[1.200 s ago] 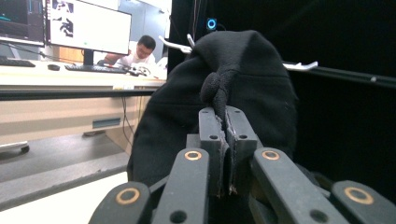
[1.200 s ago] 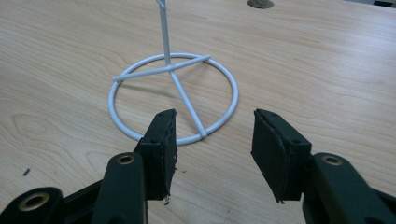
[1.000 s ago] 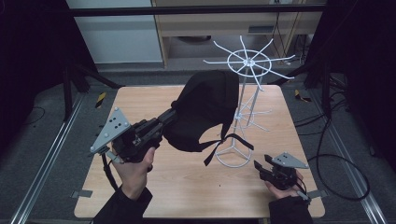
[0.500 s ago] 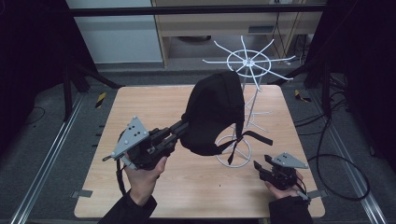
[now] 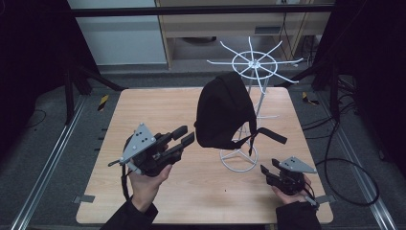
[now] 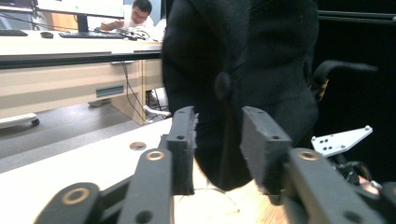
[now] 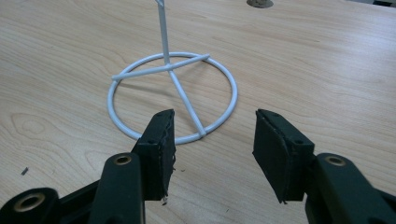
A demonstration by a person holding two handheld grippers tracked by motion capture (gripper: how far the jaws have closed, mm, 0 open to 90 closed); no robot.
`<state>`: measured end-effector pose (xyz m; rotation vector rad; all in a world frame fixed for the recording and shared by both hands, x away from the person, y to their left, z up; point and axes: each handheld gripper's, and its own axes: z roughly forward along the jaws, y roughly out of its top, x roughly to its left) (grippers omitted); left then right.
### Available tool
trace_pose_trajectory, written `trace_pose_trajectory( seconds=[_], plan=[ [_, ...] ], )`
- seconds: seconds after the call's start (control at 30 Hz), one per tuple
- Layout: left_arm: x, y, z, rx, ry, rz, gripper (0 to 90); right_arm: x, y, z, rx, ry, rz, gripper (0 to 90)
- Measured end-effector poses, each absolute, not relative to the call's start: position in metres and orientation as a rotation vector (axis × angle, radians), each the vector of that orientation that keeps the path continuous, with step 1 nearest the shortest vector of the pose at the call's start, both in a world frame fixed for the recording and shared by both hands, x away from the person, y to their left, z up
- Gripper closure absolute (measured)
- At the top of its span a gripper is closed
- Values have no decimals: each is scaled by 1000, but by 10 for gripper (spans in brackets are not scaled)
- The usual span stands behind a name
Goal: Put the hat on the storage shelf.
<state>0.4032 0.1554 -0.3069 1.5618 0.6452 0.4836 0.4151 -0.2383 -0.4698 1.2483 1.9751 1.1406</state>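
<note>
At the left of the high view, the person's left hand (image 5: pixel 143 179) holds the left gripper (image 5: pixel 187 135) raised above the wooden table (image 5: pixel 143 110), jaws pointing right with a clear gap and nothing between them. Half a second ago these jaws reached the black bag (image 5: pixel 222 112); now they have drawn back and stand just beside it, apart. The bag hangs on the white wire rack (image 5: pixel 249 86), lower than before, near the table's middle. Its top attachment is hidden by its own fabric. At the right, the right hand (image 5: pixel 292 191) rests low with the right gripper (image 5: pixel 264 171) unmoved, jaws wide and empty, facing the rack's ring base (image 7: pixel 173 93).
</note>
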Motion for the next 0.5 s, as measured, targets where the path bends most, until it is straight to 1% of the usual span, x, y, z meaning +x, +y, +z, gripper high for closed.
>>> trace_pose_trajectory(
  seconds=[0.2,0.33,0.5],
  plan=[
    [398,185,-332,1618,702,534,511,415,-240,-470,1256,1964,1142,468],
    [403,213,-368,1687,804,550,439,415,-241,-471,1263,1957,1138,443],
    [418,246,-412,1759,981,543,389,416,-242,-472,1265,1943,1132,406]
  ],
)
